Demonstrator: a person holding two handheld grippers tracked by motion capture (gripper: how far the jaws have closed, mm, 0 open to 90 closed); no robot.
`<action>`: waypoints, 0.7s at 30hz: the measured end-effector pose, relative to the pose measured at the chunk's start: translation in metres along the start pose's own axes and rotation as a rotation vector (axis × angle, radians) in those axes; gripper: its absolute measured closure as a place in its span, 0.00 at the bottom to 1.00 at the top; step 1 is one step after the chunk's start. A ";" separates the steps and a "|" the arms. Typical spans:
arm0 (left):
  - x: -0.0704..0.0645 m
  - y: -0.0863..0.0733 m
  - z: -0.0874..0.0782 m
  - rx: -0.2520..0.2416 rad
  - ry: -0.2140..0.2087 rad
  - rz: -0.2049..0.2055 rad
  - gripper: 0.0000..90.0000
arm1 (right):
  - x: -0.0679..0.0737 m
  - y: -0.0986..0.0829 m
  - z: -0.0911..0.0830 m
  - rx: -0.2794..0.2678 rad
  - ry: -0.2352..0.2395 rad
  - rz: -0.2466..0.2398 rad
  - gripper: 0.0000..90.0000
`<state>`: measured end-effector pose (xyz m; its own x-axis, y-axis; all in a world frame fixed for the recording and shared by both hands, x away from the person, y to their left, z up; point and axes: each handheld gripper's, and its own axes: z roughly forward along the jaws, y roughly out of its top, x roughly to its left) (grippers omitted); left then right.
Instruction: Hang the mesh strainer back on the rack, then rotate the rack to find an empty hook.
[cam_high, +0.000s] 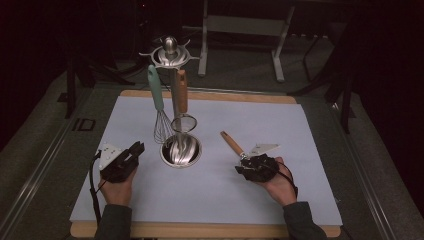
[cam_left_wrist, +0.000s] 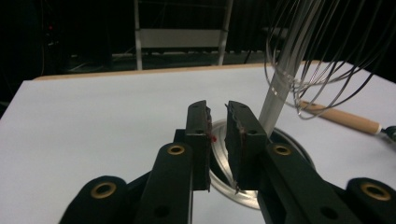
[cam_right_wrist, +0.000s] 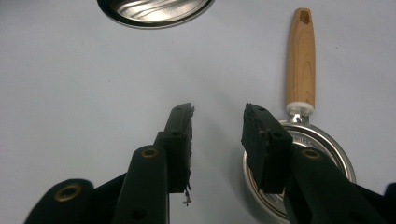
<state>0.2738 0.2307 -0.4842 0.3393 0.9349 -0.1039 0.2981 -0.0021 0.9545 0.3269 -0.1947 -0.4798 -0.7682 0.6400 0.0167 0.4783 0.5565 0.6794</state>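
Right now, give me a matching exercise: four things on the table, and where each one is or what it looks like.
1. whisk
2. strainer
3. rack base
4. left gripper

A. round, shiny, mid-table
B. lying flat by the right gripper, wooden handle
C. hanging, green handle
D. beside the base, jaws apart, holding nothing

Pairs: 1-C, 2-B, 3-A, 4-D

A pale blue mat (cam_high: 280, 190) covers the wooden surface (cam_high: 200, 231). From the steel rack (cam_high: 170, 55) hang a whisk (cam_high: 159, 107) with a green handle and a wooden-handled strainer (cam_high: 182, 100). A grey metal frame (cam_high: 245, 25) stands beyond, in the dark
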 end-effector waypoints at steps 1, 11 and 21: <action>0.000 0.000 0.000 0.000 0.000 0.000 0.90 | 0.000 0.000 0.000 0.000 0.000 0.000 0.70; -0.009 0.016 -0.014 -0.092 -0.023 0.011 0.97 | -0.007 -0.008 -0.003 -0.002 -0.010 0.027 0.69; -0.018 0.034 -0.020 -0.144 -0.058 0.013 0.98 | -0.008 -0.010 -0.004 -0.001 -0.012 0.030 0.69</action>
<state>0.2603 0.2204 -0.4443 0.3941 0.9132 -0.1032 0.1636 0.0408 0.9857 0.3268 -0.2075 -0.4836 -0.7483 0.6627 0.0283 0.5007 0.5363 0.6794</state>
